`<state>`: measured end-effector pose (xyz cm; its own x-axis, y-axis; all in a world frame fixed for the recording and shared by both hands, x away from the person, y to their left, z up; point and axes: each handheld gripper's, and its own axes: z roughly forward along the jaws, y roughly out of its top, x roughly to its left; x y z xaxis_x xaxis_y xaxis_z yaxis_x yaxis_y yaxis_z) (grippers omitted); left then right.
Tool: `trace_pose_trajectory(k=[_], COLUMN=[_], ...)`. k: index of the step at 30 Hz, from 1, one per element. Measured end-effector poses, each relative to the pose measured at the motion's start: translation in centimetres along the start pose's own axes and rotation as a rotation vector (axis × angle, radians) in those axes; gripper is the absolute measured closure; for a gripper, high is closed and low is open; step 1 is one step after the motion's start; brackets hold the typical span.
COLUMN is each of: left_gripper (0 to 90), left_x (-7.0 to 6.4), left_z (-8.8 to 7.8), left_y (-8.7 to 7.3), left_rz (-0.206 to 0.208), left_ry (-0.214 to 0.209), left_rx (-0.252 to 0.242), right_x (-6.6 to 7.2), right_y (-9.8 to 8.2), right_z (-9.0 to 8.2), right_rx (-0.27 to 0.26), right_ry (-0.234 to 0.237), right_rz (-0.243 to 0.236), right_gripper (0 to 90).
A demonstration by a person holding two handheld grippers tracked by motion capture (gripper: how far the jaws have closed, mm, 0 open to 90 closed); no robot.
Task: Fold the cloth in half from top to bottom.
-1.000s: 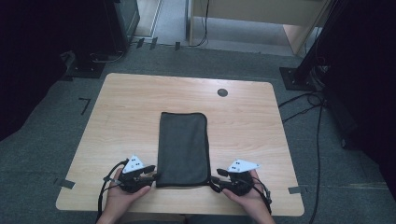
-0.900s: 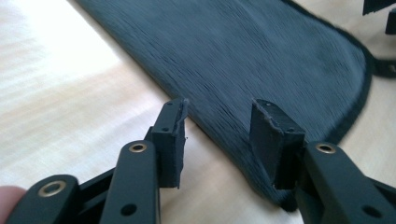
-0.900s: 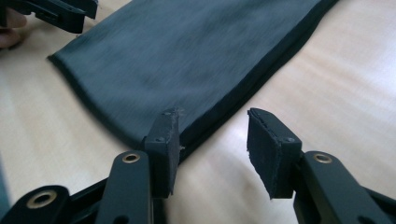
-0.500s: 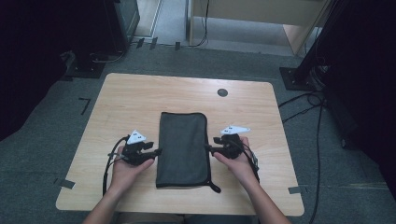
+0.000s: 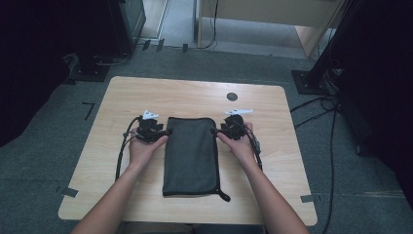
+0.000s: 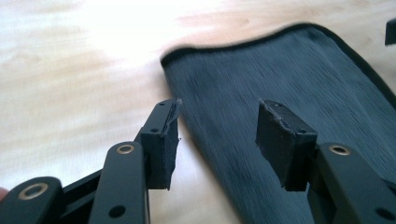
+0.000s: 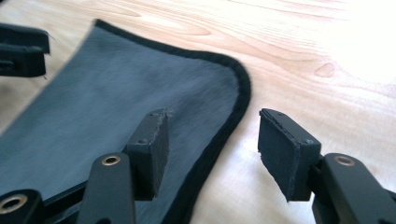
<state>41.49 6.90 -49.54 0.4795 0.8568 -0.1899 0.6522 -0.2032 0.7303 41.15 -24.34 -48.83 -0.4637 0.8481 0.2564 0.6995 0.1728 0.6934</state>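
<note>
On the wooden worktop (image 5: 146, 97), a dark cloth pouch (image 5: 191, 155) lies flat between two hand-held grippers.
Left gripper (image 5: 165, 131) sits at the pouch's far left corner and right gripper (image 5: 215, 130) at its far right corner, each with jaws apart, straddling the pouch's edge without clamping it. A zipper pull (image 5: 223, 196) sticks out at the near right corner.

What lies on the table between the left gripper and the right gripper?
In the high view, the far end of the flat dark grey fabric pouch lies between the left gripper and the right gripper; both are open.
</note>
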Motion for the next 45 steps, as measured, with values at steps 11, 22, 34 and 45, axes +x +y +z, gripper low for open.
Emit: trace_pose_trajectory(k=[11,22,34,45], left_gripper=[51.2,79.6,86.9,86.9], left_x=[2.1,1.8,1.3,-0.9], left_z=[3.1,3.9,0.3,-5.6], left_y=[1.5,2.1,4.7,4.4], left_rz=[-0.065,-0.005,0.067,0.159], left_ry=[0.038,0.013,-0.055,-0.134], left_rx=[0.019,0.047,-0.060,-0.188], right_x=[-1.5,-0.5,0.2,2.5], right_y=[1.7,2.0,3.5,3.2], right_z=[3.2,5.1,1.6,-5.0], right_rx=[0.016,0.025,-0.116,-0.246], right_ry=[-0.034,-0.049,-0.055,-0.005], right_rz=[0.057,0.016,-0.059,-0.165], right_gripper=[43.0,69.1,83.5,83.4])
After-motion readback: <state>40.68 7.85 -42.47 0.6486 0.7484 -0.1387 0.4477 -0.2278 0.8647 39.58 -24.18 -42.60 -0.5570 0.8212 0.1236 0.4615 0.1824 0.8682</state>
